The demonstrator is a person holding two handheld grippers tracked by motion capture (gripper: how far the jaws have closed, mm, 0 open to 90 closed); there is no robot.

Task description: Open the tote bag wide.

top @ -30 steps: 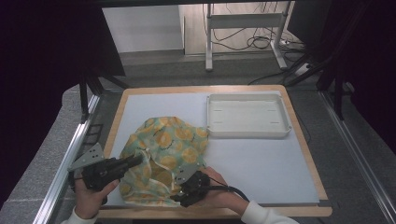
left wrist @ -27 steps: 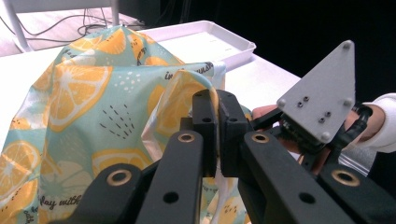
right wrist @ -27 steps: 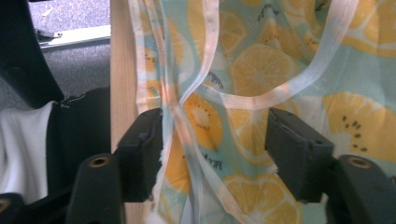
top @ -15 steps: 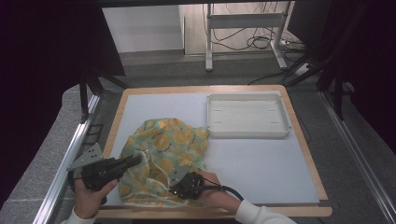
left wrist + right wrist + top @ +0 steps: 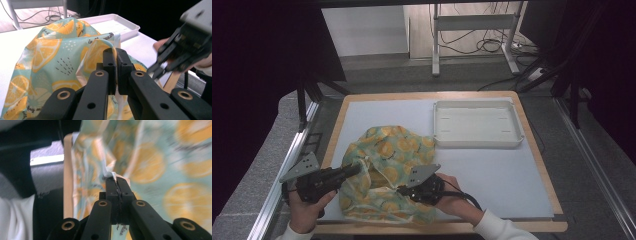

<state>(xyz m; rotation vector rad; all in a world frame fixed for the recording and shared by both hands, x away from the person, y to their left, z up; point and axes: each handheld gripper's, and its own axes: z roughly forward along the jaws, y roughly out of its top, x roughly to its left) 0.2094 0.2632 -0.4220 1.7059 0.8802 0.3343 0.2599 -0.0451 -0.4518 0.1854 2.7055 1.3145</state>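
— On the near left part of the table (image 5: 492, 175) lies the lemon cloth (image 5: 387, 165), all bunched up. Who has it?

— Both. The left tongs (image 5: 116, 72) are pinched shut on a fold of it, and the right tongs (image 5: 117, 185) have just snapped shut on a thin edge (a white bit pokes out at the tips).

— So grabbing is done?

— Looks like it. The cloth is still a crumpled heap, though. Spreading it flat or folding it is probably what's left.

— And the white tray (image 5: 478, 124)?

— Far side, well apart from the cloth, with nothing in it.
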